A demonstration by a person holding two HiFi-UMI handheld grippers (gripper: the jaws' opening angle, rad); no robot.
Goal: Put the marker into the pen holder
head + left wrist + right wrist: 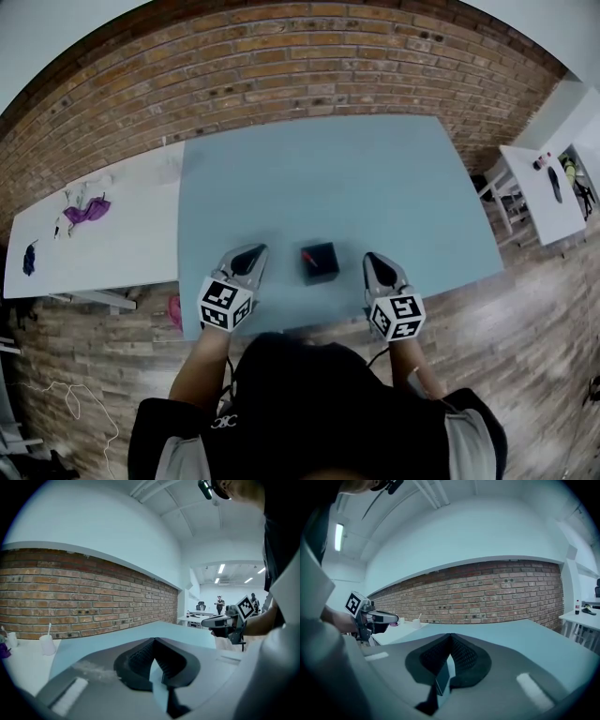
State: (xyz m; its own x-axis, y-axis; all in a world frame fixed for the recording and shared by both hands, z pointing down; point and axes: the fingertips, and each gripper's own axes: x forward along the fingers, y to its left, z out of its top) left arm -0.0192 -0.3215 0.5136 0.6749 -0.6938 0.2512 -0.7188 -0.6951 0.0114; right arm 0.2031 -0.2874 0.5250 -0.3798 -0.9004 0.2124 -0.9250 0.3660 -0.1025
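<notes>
A black square pen holder (321, 263) stands on the pale blue table (319, 178) near its front edge. A red marker (307, 255) sticks out of the holder's left side. My left gripper (251, 254) hovers just left of the holder, and my right gripper (375, 261) hovers just right of it. Neither touches it. In the left gripper view the jaws (153, 641) meet at their tips with nothing between them. The right gripper's jaws (450, 637) are likewise shut and empty. Each gripper view shows the other gripper to the side (226, 620) (375, 617), but not the holder.
A white table (94, 244) adjoins on the left, with a purple object (86, 212), small dark items and white cups (47, 644). Another white table (544, 192) with clutter stands at the right. A brick wall (281, 66) runs behind. People (219, 604) stand far back.
</notes>
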